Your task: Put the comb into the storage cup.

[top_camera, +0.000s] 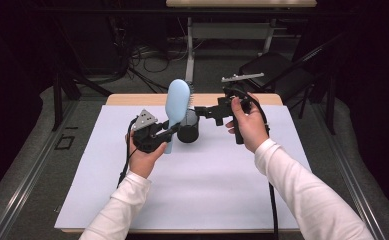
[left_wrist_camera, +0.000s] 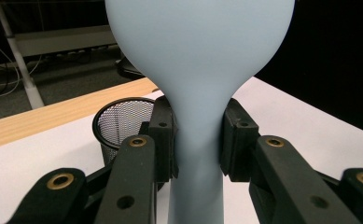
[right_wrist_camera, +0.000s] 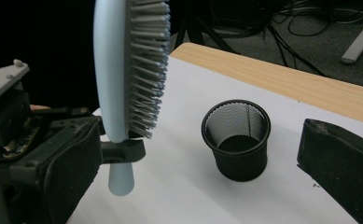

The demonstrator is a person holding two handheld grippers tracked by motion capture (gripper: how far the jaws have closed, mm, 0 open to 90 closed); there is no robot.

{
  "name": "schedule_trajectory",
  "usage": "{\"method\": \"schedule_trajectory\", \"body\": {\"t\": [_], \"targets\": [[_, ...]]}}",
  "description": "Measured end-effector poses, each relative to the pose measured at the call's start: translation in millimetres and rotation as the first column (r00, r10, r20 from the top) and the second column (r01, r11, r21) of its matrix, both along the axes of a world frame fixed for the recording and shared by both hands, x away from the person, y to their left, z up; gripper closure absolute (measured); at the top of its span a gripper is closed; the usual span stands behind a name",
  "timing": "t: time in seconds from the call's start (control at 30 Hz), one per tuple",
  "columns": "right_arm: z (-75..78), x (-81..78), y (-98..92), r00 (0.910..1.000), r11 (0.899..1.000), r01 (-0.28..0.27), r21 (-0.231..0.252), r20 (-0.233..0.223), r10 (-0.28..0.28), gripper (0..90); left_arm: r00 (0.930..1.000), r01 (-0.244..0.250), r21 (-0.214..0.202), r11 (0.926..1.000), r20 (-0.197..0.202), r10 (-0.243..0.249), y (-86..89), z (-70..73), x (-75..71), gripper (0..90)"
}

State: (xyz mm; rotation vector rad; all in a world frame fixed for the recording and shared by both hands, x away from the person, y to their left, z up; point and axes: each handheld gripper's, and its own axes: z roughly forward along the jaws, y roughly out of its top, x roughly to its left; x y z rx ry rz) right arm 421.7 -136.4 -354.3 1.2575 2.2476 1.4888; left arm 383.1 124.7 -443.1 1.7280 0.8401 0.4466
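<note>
White tabletop [top_camera: 192, 190]: left claw [top_camera: 171, 131] grips upright hairbrush [top_camera: 177, 100] beside mesh cup [top_camera: 187, 127]

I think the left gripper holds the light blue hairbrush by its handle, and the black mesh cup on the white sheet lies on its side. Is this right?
Not quite. The black mesh cup stands upright with its open mouth up, as the right gripper view shows. The rest is right: the left gripper holds the light blue hairbrush by its handle, and the cup is on the white sheet.

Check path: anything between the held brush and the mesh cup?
Nothing visible. The left gripper clamps the blue hairbrush upright by its handle; the mesh cup stands open and empty beside it.
</note>
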Motion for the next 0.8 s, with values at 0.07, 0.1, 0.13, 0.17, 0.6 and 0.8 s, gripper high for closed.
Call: {"method": "schedule_trajectory", "body": {"t": [0.07,0.1,0.13,0.17,0.6,0.8], "targets": [[2.0,0.0,2.2,1.0000,1.000,0.006,0.000,0.003,-0.006,0.0,1.0000,0.001,0.003,1.0000,-0.002,-0.001,0.0,-0.4,0.1,70.0],[2.7,0.3,3.0,1.0000,1.000,0.007,0.002,0.006,-0.007,0.0,1.0000,0.002,0.004,1.0000,-0.003,-0.002,-0.1,-0.6,0.1,69.9],[3.2,0.6,3.7,1.0000,1.000,0.005,0.006,0.004,-0.005,0.0,1.0000,0.003,0.004,1.0000,-0.005,-0.003,-0.4,-0.8,0.1,69.9],[3.4,0.9,4.5,1.0000,1.000,0.006,0.010,-0.002,-0.006,0.0,1.0000,0.003,0.008,1.0000,-0.005,-0.003,-0.7,-0.9,0.0,69.9],[8.9,5.9,14.1,0.9994,0.999,-0.013,0.042,-0.032,0.015,0.0,1.0000,0.008,0.021,0.9998,0.000,-0.008,-5.7,-3.4,-1.5,69.9],[7.3,7.4,20.6,0.9992,0.999,-0.013,0.046,-0.038,0.015,0.0,0.9999,0.012,0.030,0.9995,0.004,-0.012,-7.2,-3.7,-2.0,69.9]]}}
